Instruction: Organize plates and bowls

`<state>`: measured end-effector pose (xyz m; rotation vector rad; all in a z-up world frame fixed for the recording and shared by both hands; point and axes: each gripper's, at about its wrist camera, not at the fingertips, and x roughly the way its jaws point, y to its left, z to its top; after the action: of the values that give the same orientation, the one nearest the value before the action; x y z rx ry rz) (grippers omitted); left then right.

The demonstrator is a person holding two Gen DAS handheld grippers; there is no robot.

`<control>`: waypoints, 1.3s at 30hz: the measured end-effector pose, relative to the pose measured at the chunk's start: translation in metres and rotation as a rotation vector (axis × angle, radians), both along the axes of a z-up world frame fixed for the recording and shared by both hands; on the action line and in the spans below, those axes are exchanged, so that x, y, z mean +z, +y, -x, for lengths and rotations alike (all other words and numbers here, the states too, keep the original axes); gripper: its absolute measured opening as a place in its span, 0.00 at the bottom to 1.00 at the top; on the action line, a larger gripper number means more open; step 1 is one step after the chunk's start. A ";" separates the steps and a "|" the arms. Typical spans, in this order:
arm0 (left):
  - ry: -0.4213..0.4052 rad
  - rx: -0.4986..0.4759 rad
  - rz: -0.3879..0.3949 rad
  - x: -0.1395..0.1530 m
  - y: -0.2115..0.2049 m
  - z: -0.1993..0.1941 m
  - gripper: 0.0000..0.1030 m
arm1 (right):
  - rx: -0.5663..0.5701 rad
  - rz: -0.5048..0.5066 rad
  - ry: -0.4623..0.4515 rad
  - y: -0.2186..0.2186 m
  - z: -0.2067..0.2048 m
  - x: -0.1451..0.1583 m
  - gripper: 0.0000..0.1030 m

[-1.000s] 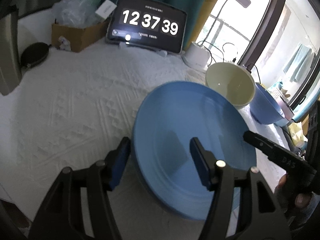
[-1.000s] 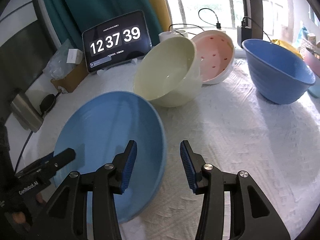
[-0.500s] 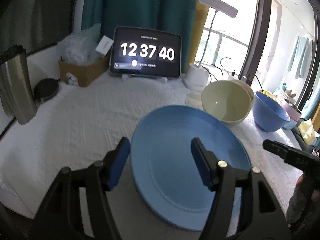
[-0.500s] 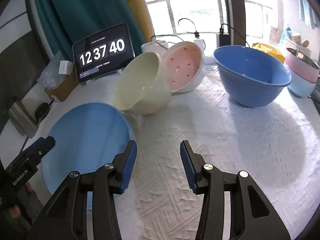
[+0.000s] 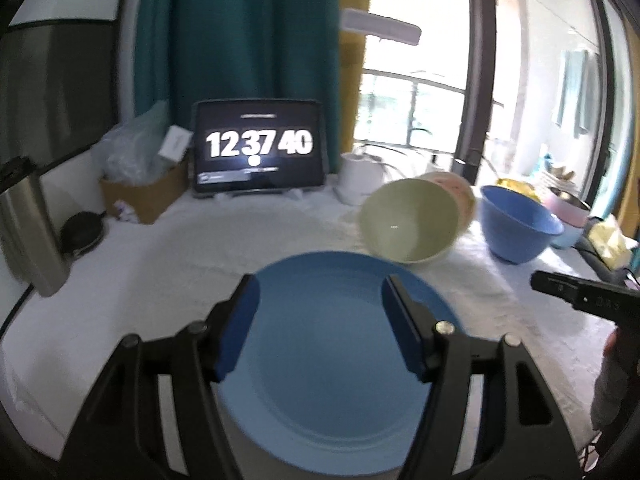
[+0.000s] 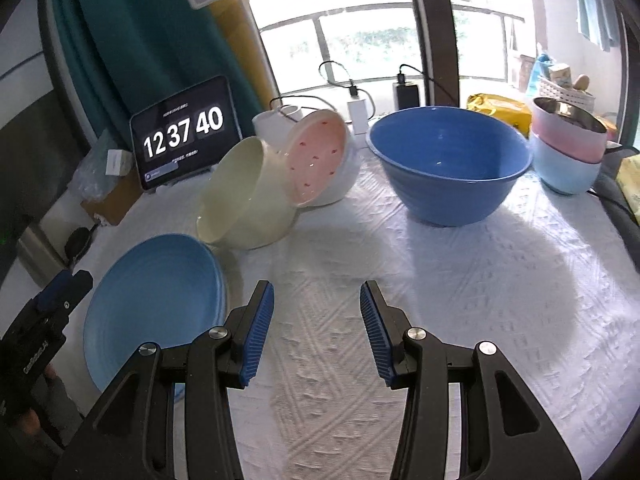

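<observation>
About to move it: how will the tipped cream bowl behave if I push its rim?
The cream bowl lies on its side, leaning on the pink-lined bowl, so it will probably rock or roll. It looks rigid and glossy, likely slippery. The textured cloth may damp sliding.

Clutter around the clock tablet at the back of the white cloth

The tablet (image 5: 258, 150) shows 12 37 40 and leans before a teal curtain (image 5: 256, 32). Just left of it sits a cardboard box (image 5: 140, 196) stuffed with clear plastic; further left, a black round disc (image 5: 82, 230) and a steel flask (image 5: 26, 220). To its right stands a white lamp base (image 5: 358, 178), with cables (image 6: 340, 76) and a charger (image 6: 406, 94) beyond.
</observation>
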<state>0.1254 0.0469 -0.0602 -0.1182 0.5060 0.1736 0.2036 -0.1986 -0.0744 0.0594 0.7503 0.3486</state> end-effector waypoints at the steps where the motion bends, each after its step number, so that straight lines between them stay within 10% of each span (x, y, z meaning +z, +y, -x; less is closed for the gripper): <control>1: 0.001 -0.016 -0.002 0.001 -0.006 -0.002 0.63 | -0.004 -0.003 -0.003 -0.003 0.000 0.001 0.46; 28: 0.009 -0.346 -0.013 0.035 -0.120 -0.069 0.63 | -0.125 0.066 -0.097 -0.098 -0.013 0.019 0.46; 39: -0.041 -0.338 0.054 0.047 -0.141 -0.110 0.63 | -0.181 0.087 -0.161 -0.133 -0.036 0.040 0.46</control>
<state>0.2355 -0.0944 -0.0133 -0.0867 0.4827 -0.1726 0.2401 -0.3319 -0.0347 0.0171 0.5946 0.1456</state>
